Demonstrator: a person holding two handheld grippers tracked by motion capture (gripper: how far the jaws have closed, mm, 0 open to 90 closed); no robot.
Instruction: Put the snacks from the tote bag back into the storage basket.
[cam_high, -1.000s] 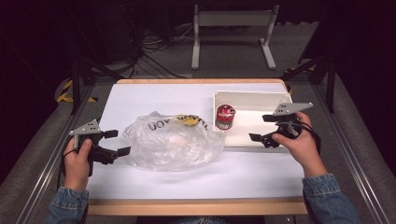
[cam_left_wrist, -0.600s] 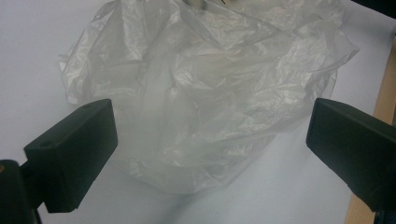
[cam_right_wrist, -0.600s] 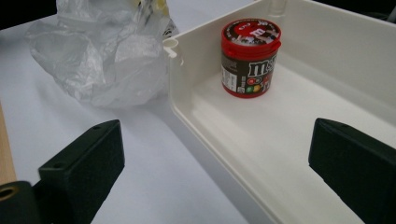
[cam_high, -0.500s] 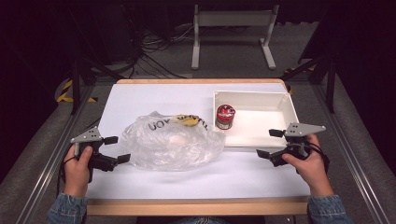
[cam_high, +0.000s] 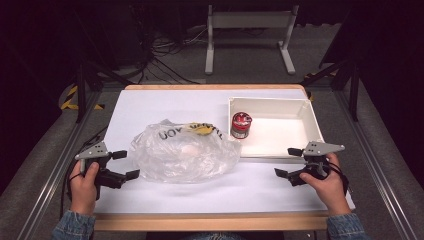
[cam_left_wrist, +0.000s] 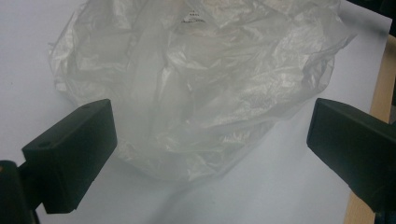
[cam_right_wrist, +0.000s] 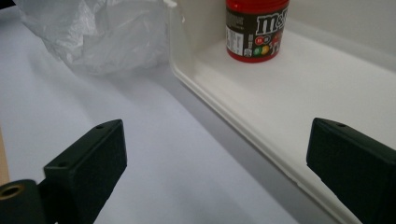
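**Grippers spread wide, both empty**

Two grippers sat at the near table edge: the left gripper (cam_high: 120, 164) gaped just beside one crinkled clear plastic bag (cam_high: 182, 152), not touching; the right gripper (cam_high: 289, 162) gaped empty before one white rectangular tray (cam_high: 310, 120). Farther off, one red round jar (cam_high: 241, 124) stood upright in the tray.

Bag (cam_high: 182, 152) contents blurred – unreadable, jar (cam_right_wrist: 257, 29) lid cut off

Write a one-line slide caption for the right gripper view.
Open right gripper faces a red candy jar standing in a white tray.
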